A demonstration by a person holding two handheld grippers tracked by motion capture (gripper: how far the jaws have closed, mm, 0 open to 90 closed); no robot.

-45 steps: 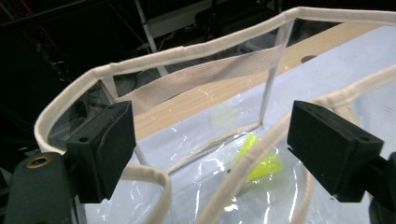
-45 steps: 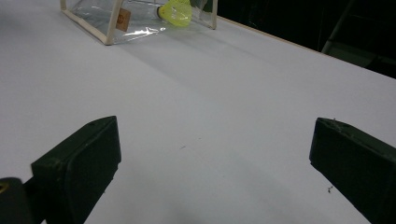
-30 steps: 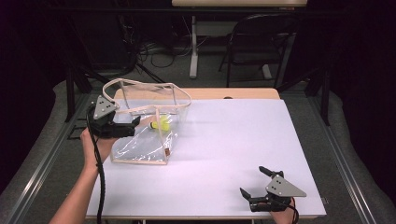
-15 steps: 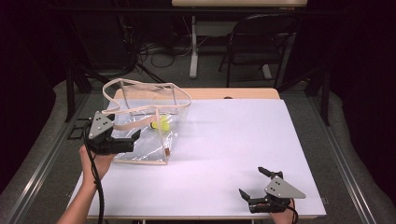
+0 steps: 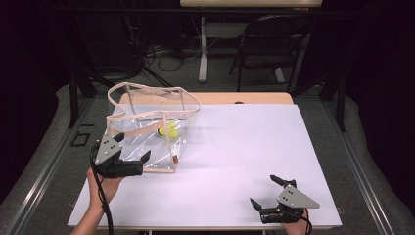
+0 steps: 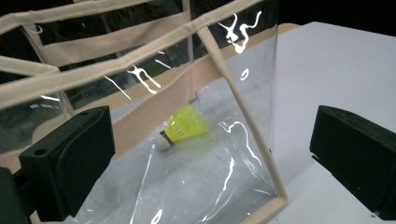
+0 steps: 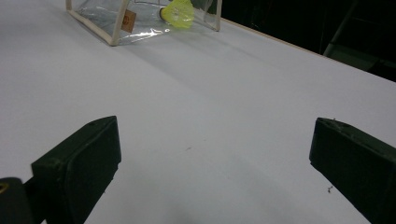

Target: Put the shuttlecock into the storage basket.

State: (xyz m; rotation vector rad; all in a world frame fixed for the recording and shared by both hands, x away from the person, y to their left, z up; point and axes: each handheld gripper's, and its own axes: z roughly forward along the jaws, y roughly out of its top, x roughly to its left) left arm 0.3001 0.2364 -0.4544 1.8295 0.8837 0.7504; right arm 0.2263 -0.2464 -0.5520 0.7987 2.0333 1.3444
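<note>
A clear, glossy plastic bag [image 5: 147, 132] with flat beige fabric trim and looped handles stands on the left side of the bench [image 5: 254, 147], whose top is a smooth, matte white sheet. Inside the bag, a shuttlecock [image 5: 169, 130] lies on its side: a neon yellow flared skirt with a small round white tip. A small tan label [image 5: 174, 158] sits near the bag's front corner. Your left hand-held gripper [image 5: 139, 164] is at the bag's near edge with its black, blocky jaws spread wide, holding nothing; whether it touches the bag is unclear. Your right hand-held gripper [image 5: 269, 192] sits low at the near right of the bench, well away from the bag, jaws wide apart and empty.
</note>
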